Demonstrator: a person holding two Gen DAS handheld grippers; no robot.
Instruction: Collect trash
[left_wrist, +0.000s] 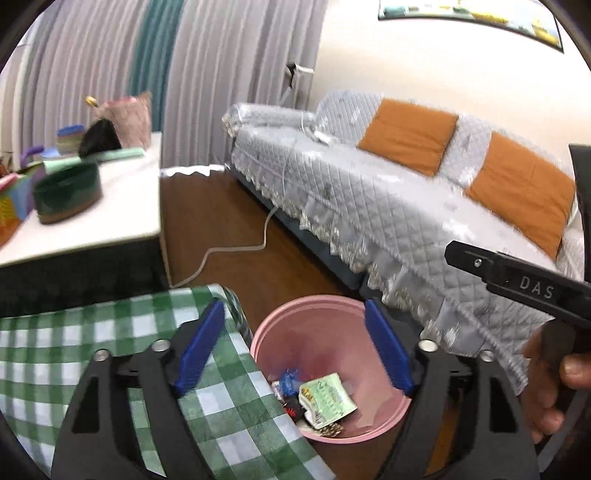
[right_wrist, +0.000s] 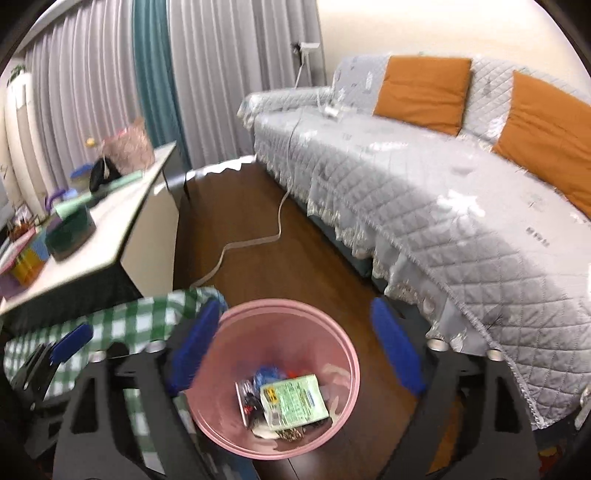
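Both grippers hang above the pink bin (right_wrist: 273, 373) with their blue pads spread wide and nothing between them: the left gripper (left_wrist: 295, 347) sits over the bin's near rim, beside the table edge, and the right gripper (right_wrist: 295, 350) almost straight over the opening. Trash lies at the bottom of the bin: a pale green printed packet (right_wrist: 293, 404), a crumpled blue wrapper (right_wrist: 267, 374) and some dark scraps too small to name.

Risk, as I judge it: the bin looks like thin, light, smooth plastic, tapering toward its base, so a knock from a black gripper arm could tip it on the glossy wood floor (right_wrist: 266, 266) and spill the wrappers. It stands close against the table with the green checked cloth (left_wrist: 92, 332); that cloth looks slick and drapes over the corner, so a pad could snag it. A flat white cable (right_wrist: 255, 242) snakes across the floor behind the bin, beside the quilted grey sofa cover (right_wrist: 424, 192), and could catch a foot
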